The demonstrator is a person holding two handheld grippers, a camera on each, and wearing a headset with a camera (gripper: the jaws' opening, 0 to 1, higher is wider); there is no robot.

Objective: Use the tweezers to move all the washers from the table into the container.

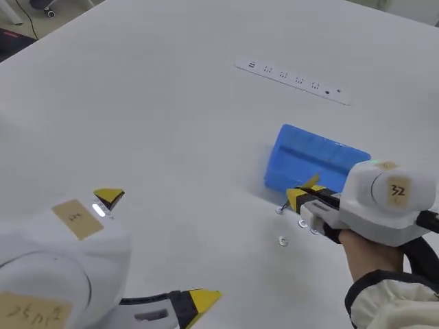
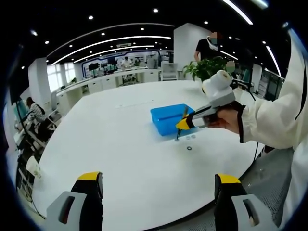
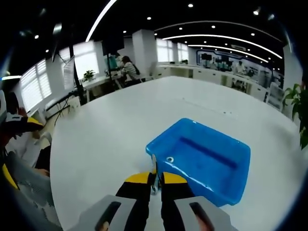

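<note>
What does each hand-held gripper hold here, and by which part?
The right hand-held gripper is shut on the tweezers near their middle. The left hand-held gripper is open, holding nothing.

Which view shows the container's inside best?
Right gripper view: container close, interior open to the camera. In the head view the right gripper overlaps its near edge; the left gripper view shows it small, side-on.

Bright ceiling lights (image 2: 155, 10), faint shadows, warped fisheye edges, perhaps slight blur
</note>
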